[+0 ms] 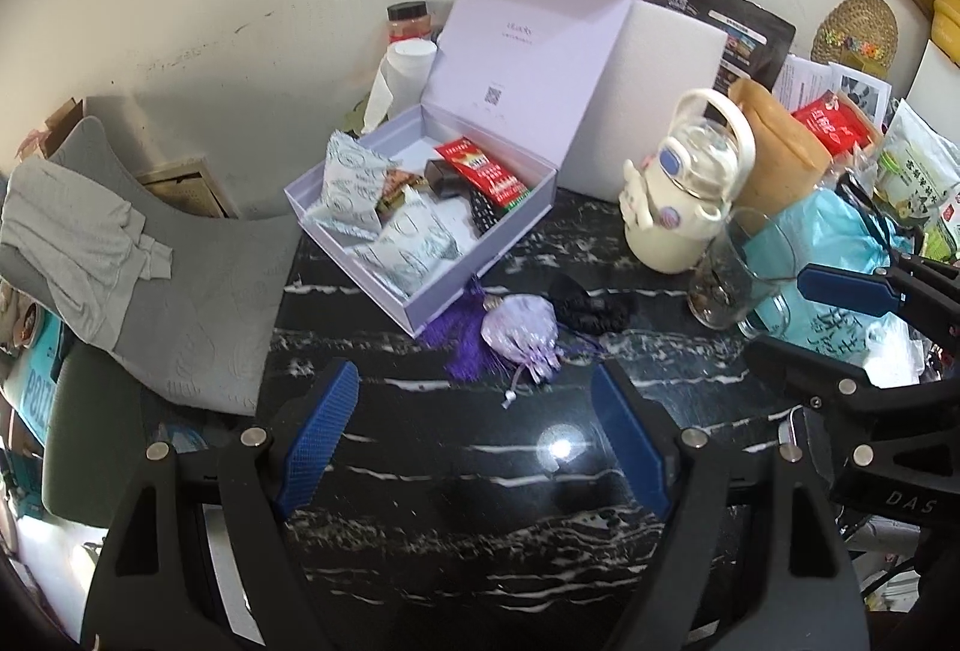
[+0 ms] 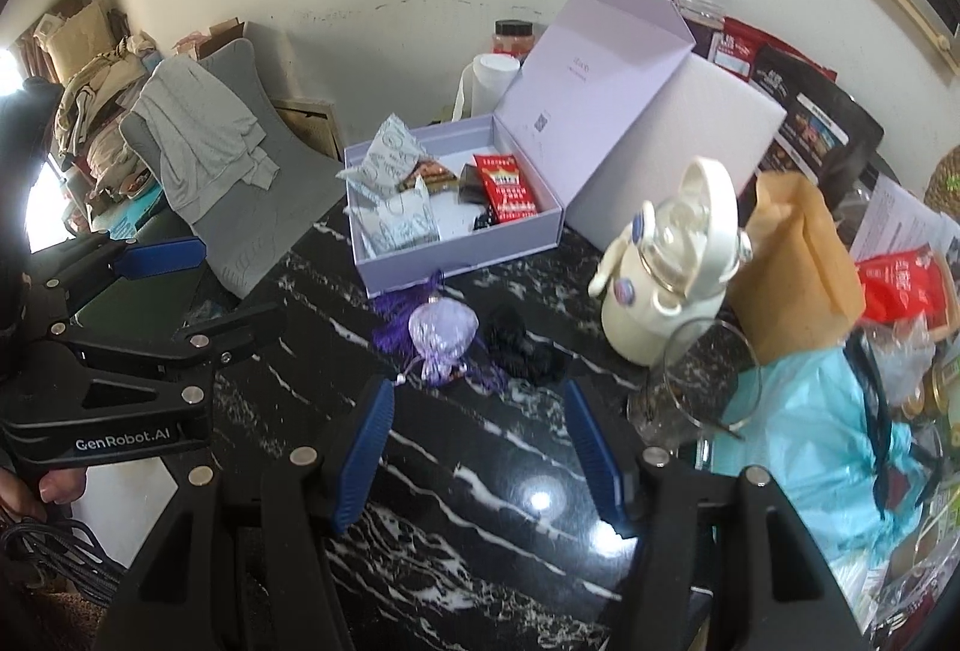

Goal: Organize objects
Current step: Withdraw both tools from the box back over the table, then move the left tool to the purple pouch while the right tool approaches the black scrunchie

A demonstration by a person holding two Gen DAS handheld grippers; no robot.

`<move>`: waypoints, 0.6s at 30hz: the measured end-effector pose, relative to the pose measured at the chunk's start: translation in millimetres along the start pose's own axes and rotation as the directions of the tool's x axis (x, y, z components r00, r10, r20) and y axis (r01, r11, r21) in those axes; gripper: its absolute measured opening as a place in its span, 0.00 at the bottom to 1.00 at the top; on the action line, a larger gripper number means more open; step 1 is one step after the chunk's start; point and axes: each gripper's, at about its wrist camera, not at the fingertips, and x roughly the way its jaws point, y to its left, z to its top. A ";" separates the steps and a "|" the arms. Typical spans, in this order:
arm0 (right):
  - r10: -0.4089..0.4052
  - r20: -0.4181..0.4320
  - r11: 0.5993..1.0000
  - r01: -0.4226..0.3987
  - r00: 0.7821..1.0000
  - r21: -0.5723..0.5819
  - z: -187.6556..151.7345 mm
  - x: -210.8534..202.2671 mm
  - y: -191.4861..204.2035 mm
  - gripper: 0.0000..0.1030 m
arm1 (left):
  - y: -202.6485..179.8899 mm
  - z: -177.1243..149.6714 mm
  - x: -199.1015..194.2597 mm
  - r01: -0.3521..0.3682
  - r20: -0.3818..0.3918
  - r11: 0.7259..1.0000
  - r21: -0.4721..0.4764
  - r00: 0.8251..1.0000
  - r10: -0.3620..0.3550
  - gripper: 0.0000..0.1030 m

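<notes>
Both the left gripper (image 1: 474, 441) and right gripper (image 2: 477, 450) gape empty, the lilac pouch (image 1: 521, 336) lying just beyond their fingertips.

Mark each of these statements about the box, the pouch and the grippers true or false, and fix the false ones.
1. The lavender box has its lid open. True.
2. The purple pouch lies inside the box. False: it lies on the black marble table, just in front of the box.
3. The left gripper holds nothing. True: it is open above bare table.
4. A red packet lies in the box. True.
5. The right gripper is shut on the black hair tie. False: it is open and empty, and the tie lies on the table beside the pouch.
</notes>
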 end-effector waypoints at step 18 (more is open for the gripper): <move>0.034 -0.132 0.995 -0.021 0.991 0.100 -28.4 67.8 -21.7 0.58 | -6.6 -25.6 71.5 0.039 -0.130 0.999 -0.009 0.991 -0.040 0.77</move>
